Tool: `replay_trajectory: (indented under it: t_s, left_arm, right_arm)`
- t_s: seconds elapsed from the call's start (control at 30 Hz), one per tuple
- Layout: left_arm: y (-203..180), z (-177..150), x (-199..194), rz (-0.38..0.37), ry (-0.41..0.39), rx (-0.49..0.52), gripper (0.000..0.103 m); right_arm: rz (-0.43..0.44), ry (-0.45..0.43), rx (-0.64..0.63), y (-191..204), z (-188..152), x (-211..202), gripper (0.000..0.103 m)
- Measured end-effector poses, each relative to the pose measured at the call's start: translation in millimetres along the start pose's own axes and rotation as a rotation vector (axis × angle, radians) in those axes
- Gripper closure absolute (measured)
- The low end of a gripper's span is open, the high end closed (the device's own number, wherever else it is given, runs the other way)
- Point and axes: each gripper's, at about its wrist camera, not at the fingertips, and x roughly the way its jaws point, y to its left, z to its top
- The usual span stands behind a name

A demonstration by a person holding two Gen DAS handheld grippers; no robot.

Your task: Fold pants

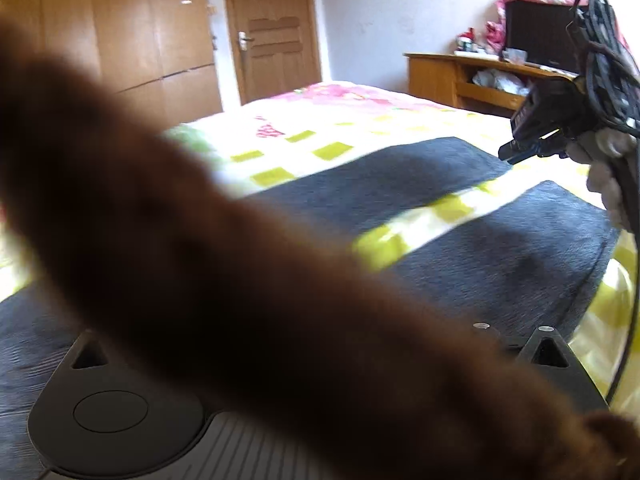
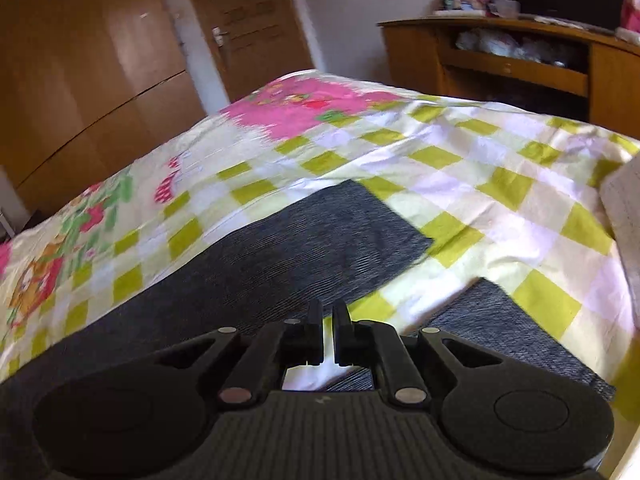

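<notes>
The pants (image 2: 304, 240) lie flat on the bed (image 2: 500, 184) with both legs running away from me toward 1 o'clock, and my right tool (image 2: 328, 322) hangs low above the gap between the legs, its two fingers almost together and holding nothing. My left tool (image 1: 500, 344) is nearer the waist end, but a brown blurred shape (image 1: 240, 280) covers its fingers, so I cannot tell its state.
</notes>
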Motion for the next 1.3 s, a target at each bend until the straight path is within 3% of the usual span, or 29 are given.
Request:
replay_trajectory:
  t_s: [0.23,0.33,0.37,0.5,0.6,0.7,0.87,1.03,1.13,1.17,1.23,1.27,1.3]
  left_arm:
    - [119,-18,-43,0.198,0.018,0.009,0.000]
    - [179,-19,-47,0.280,0.034,-0.012,0.000]
    - [199,-21,-46,0.308,0.046,-0.018,0.000]
    - [272,-21,-21,0.404,0.138,-0.025,0.000]
    - [323,-18,0,0.456,0.175,-0.044,0.000]
    - [368,-15,24,0.459,0.187,-0.149,0.000]
    - [402,-17,68,0.434,0.268,-0.219,0.000]
    - [416,-31,87,0.412,0.336,-0.305,0.000]
    - [418,-33,82,0.408,0.339,-0.337,0.001]
    - [417,-34,79,0.406,0.335,-0.332,0.006]
    - [412,-30,76,0.391,0.318,-0.298,0.027]
    - [409,-29,76,0.422,0.322,-0.279,0.036]
    - [406,-28,76,0.440,0.324,-0.264,0.042]
  right_arm:
    - [0.355,0.114,-0.384,164,-32,4,0.078]
    - [0.462,0.169,-0.564,236,-41,22,0.070]
    - [0.482,0.183,-0.626,262,-46,30,0.062]
    - [0.482,0.220,-0.822,335,-59,67,0.058]
    - [0.491,0.226,-0.902,375,-60,95,0.051]
    - [0.485,0.245,-0.979,404,-66,117,0.039]
    - [0.453,0.286,-1.079,428,-75,148,0.035]
    - [0.467,0.309,-1.046,427,-74,162,0.032]
    - [0.485,0.322,-1.031,424,-73,162,0.036]
    - [0.491,0.324,-1.035,425,-74,160,0.043]
    - [0.502,0.315,-1.063,427,-78,154,0.063]
    - [0.497,0.301,-1.080,429,-80,151,0.076]
    - [0.473,0.277,-1.103,431,-84,148,0.080]
